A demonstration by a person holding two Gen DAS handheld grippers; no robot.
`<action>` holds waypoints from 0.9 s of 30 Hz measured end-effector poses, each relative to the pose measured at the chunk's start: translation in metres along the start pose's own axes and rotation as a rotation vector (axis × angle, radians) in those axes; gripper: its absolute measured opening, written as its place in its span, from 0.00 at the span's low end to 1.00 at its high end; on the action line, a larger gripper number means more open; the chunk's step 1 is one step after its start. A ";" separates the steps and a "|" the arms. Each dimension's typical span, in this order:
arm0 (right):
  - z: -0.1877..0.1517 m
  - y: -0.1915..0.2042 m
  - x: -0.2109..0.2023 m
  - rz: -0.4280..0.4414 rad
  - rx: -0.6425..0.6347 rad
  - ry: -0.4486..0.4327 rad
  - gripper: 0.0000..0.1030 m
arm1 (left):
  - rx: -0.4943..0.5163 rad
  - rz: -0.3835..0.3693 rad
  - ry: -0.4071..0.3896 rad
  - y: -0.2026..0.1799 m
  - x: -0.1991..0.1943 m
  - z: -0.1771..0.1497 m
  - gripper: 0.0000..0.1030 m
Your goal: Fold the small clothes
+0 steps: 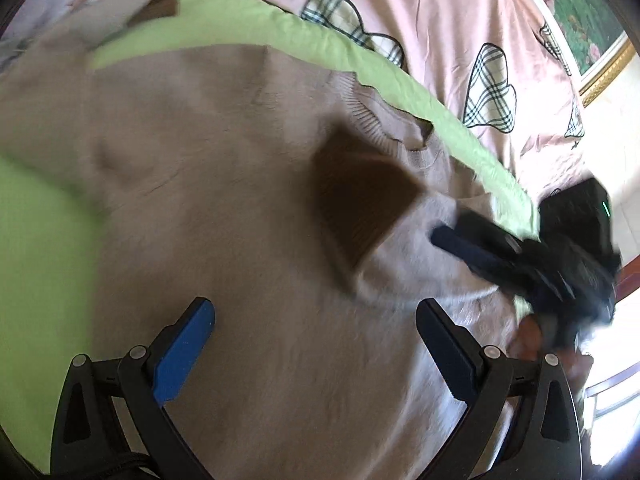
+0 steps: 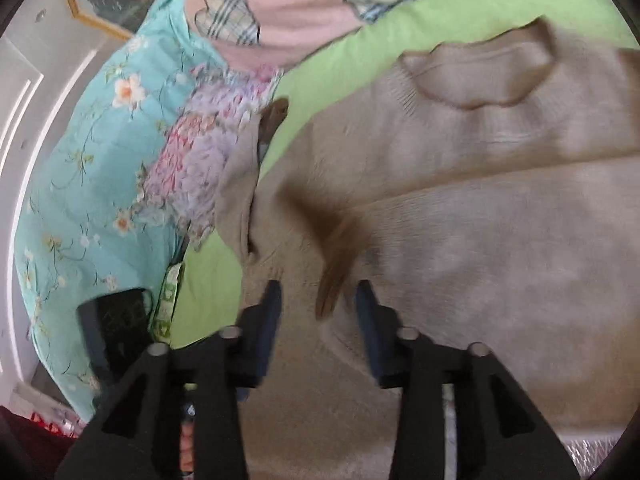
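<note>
A beige knit sweater (image 1: 224,152) lies spread on a green sheet (image 1: 36,264), its ribbed collar (image 1: 384,128) toward the far side. One sleeve, with a dark brown cuff (image 1: 360,200), is folded across the body. My left gripper (image 1: 316,344) is open and empty just above the sweater's body. My right gripper (image 1: 464,232) comes in from the right, blurred, its tips on the folded sleeve. In the right wrist view the right gripper (image 2: 318,300) stands partly open around the brown cuff (image 2: 336,264); the sweater (image 2: 480,208) and its collar (image 2: 480,76) fill the right.
A pink quilt (image 1: 420,20) with plaid heart patches lies beyond the green sheet. A turquoise floral pillow (image 2: 88,168) and a purple-pink patterned cloth (image 2: 204,148) lie at the left in the right wrist view. A dark object (image 2: 116,324) sits by the pillow. A gold-framed picture (image 1: 580,12) hangs behind.
</note>
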State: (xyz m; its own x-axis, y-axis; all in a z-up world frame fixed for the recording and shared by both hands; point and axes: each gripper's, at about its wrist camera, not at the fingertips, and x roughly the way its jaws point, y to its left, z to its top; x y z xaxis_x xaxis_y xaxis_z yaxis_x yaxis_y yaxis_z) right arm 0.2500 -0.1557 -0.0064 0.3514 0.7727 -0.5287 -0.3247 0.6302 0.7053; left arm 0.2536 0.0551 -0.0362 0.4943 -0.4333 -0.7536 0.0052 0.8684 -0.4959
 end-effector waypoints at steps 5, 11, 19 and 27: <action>-0.016 -0.021 -0.057 -0.046 0.071 -0.126 0.41 | 0.053 0.056 -0.001 -0.023 0.042 0.025 0.97; -0.035 -0.047 -0.110 -0.111 0.157 -0.228 0.41 | 0.087 0.049 -0.049 -0.026 0.050 0.042 0.05; -0.030 -0.071 -0.165 -0.297 0.176 -0.353 0.41 | 0.143 0.157 -0.165 -0.003 0.007 0.043 0.04; 0.008 -0.110 -0.170 -0.540 0.189 -0.323 0.45 | 0.085 0.138 -0.112 0.025 0.018 0.033 0.05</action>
State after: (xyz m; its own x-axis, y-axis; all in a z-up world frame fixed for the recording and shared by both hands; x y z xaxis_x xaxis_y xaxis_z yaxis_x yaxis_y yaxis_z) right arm 0.2326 -0.3571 0.0099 0.6770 0.2716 -0.6840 0.1203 0.8761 0.4669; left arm 0.2918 0.0766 -0.0478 0.5887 -0.2830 -0.7572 0.0019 0.9372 -0.3488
